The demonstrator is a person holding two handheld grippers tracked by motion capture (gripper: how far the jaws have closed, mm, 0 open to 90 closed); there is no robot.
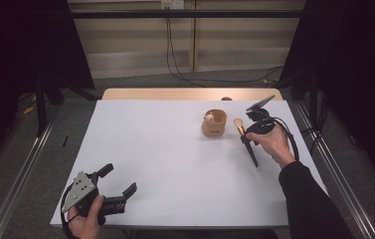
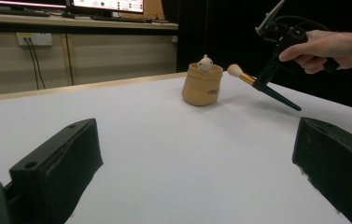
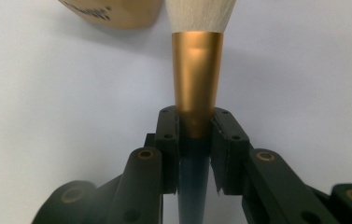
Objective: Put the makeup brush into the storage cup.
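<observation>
1. The makeup brush [image 1: 245,137] is held aloft just right of the tan cup [image 1: 214,123], bristles towards it.
2. The right gripper [image 3: 194,133] is clamped on its gold ferrule.
3. The left gripper [image 1: 118,188] rests wide open, empty (near the table's front edge).
4. Probably a cup insertion is in hand; tilting upright is needed next.

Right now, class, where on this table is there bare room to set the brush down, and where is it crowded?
The widest bare patch is the table's middle and far left, bordered by the left gripper in front and the cup on the right. It is crowded at the far right, where the right gripper holds the brush beside the cup.
</observation>
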